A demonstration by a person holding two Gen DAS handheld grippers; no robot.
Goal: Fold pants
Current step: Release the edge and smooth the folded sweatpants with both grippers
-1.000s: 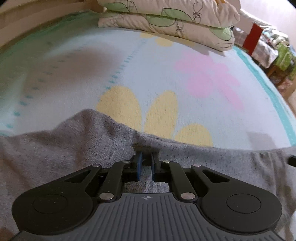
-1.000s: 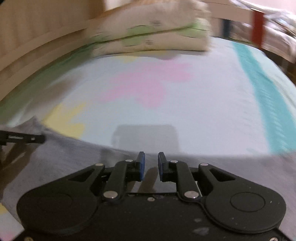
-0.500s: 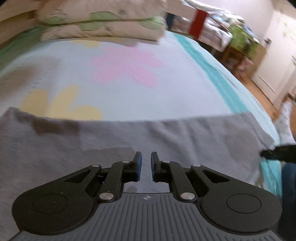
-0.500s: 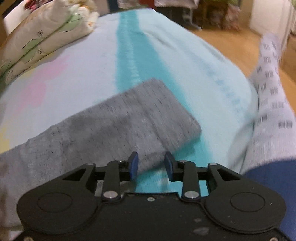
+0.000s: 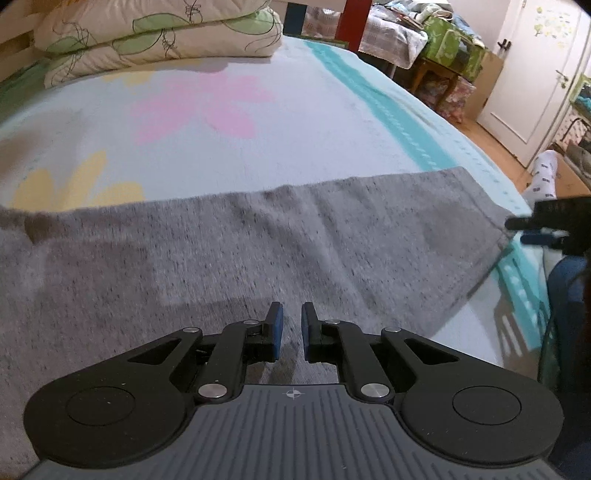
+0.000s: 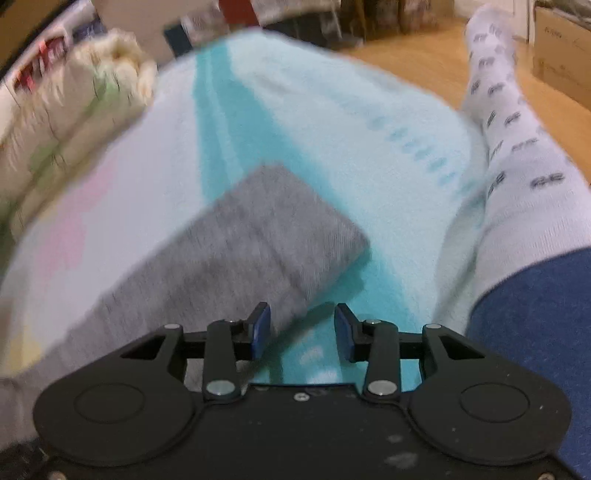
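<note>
A: Pants position?

B: Grey pants point(image 5: 229, 266) lie flat across the bed point(image 5: 303, 122), a long band running left to right in the left wrist view. The right-hand end stops at the teal stripe point(image 5: 402, 125) near the bed's edge. In the right wrist view the same end point(image 6: 258, 240) shows as a squared-off grey block with its corner over the teal band.

A: Left gripper?

B: Left gripper point(image 5: 289, 334) sits over the pants, blue pads a narrow gap apart, nothing between them. Released. Grey cloth shows through the gap. Cannot tell if the tips touch the fabric.

A: Right gripper?

B: Right gripper point(image 6: 302, 334) is spread wide, empty. Left pad point(image 6: 260, 332) is over the near edge of the pants end; the other pad is over teal blanket beside it. Frame is motion-blurred, so contact cannot be judged. In the left wrist view its black tips point(image 5: 543, 225) appear just beyond the pants' right end.

A: Surroundings?

B: Blanket carries a pink flower point(image 5: 207, 107) and yellow petals point(image 5: 74, 184) beyond the pants. Stacked leaf-print pillows point(image 5: 159, 33) at the head of the bed. Person's leg in a white patterned sock point(image 6: 517, 147) and blue garment point(image 6: 535, 332) at the bed's right side. Wooden floor point(image 6: 417, 55) and a white door point(image 5: 532, 70) beyond.
</note>
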